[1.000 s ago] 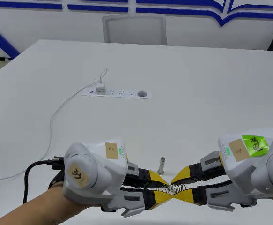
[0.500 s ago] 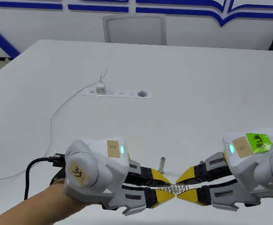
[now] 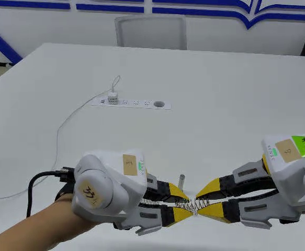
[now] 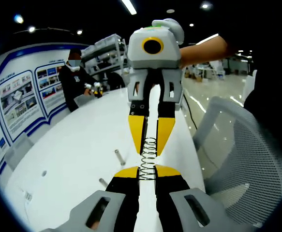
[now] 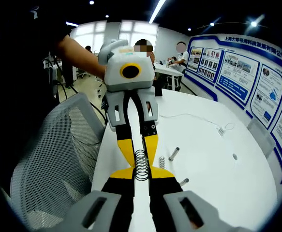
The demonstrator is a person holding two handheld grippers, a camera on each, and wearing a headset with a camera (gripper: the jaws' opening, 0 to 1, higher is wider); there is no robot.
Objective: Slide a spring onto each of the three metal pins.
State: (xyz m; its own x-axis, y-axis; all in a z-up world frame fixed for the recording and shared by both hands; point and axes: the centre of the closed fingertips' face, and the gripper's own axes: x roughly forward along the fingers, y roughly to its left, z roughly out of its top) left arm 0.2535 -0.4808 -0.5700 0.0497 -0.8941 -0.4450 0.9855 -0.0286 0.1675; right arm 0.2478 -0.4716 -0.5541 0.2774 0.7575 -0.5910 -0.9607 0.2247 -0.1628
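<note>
Where left tongs (image 4: 148, 172) meet right tongs (image 5: 141, 173), spring (image 4: 149, 154) clamped.

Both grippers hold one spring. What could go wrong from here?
The spring is pinched only at its ends between the left gripper and right gripper, by the table edge; it may buckle, pop free and fall off. Released off-line, it could miss the pin or tip it.

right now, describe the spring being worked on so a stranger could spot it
At the near edge of the white table, the left claw and right claw meet tip to tip. The spring is the coil pinched between their yellow tips, unlike the loose spring lying free on the tabletop.
</note>
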